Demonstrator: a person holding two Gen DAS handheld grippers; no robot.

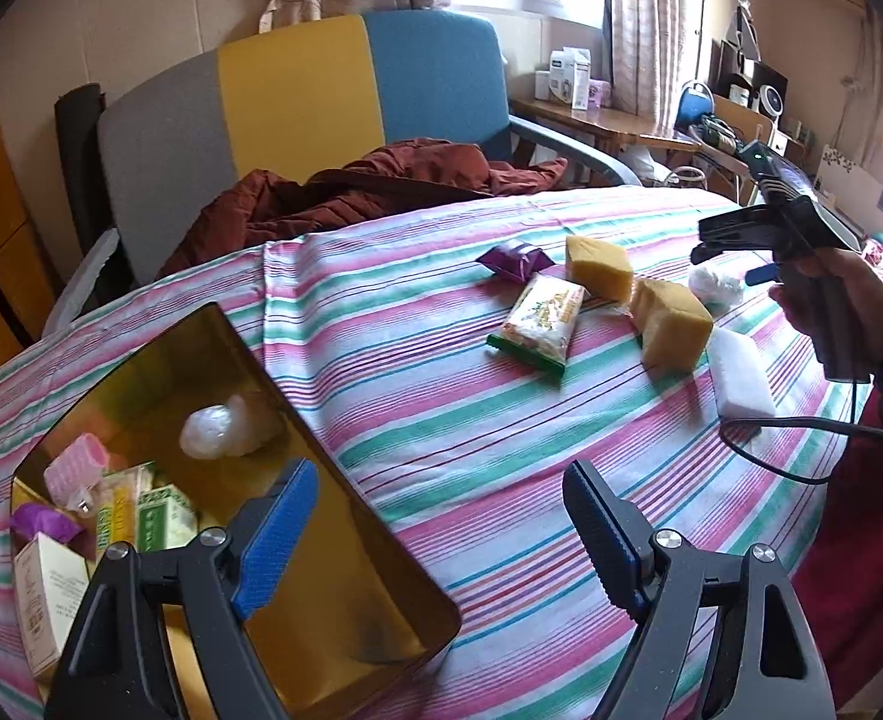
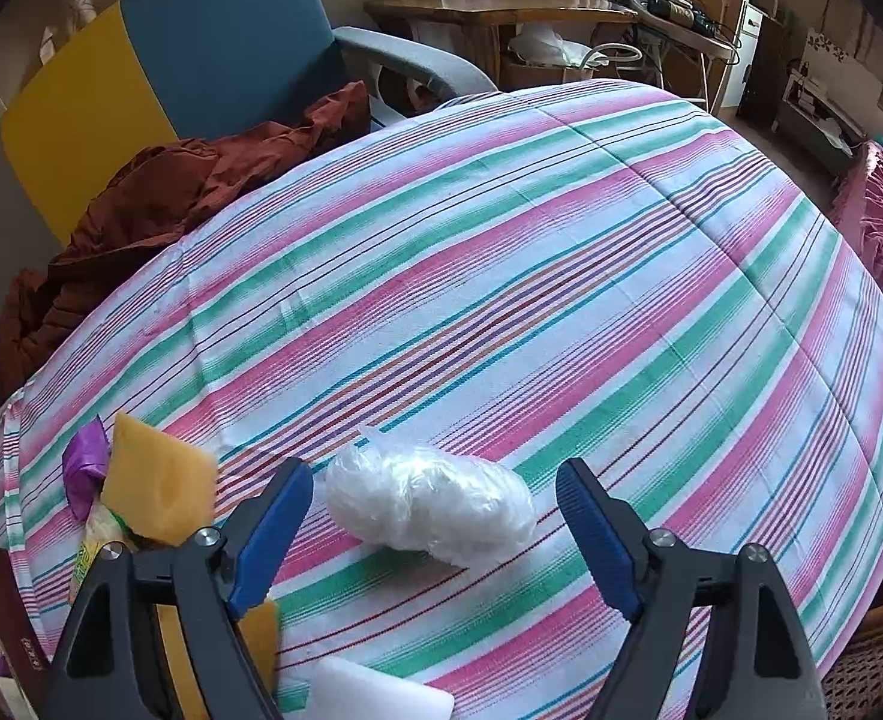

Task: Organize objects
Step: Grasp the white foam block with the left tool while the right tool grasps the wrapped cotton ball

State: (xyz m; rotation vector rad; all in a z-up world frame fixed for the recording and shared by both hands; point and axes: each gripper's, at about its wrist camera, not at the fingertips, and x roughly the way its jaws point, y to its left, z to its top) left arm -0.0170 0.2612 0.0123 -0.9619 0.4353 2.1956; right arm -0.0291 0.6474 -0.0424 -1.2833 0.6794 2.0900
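Note:
A gold tin box (image 1: 345, 540) on the striped cloth holds a pink roller (image 1: 75, 471), a clear plastic bundle (image 1: 219, 429) and several small packets. My left gripper (image 1: 438, 492) hovers open beside the tin with nothing between its fingers. Further out lie a purple packet (image 1: 516, 258), a snack packet (image 1: 540, 324), two yellow sponges (image 1: 597, 267) (image 1: 669, 324) and a white foam block (image 1: 738, 381). My right gripper (image 2: 432, 480) is open, its fingers on either side of a white plastic-wrapped bundle (image 2: 429, 504) without touching it. In the left wrist view a hand carries that right gripper (image 1: 729, 264).
A chair (image 1: 297, 96) with a grey, yellow and blue back stands behind the table, a rust-brown jacket (image 1: 345, 192) heaped on it. A black cable (image 1: 801, 426) trails over the cloth at the right. A wooden desk (image 2: 501, 12) with boxes stands beyond.

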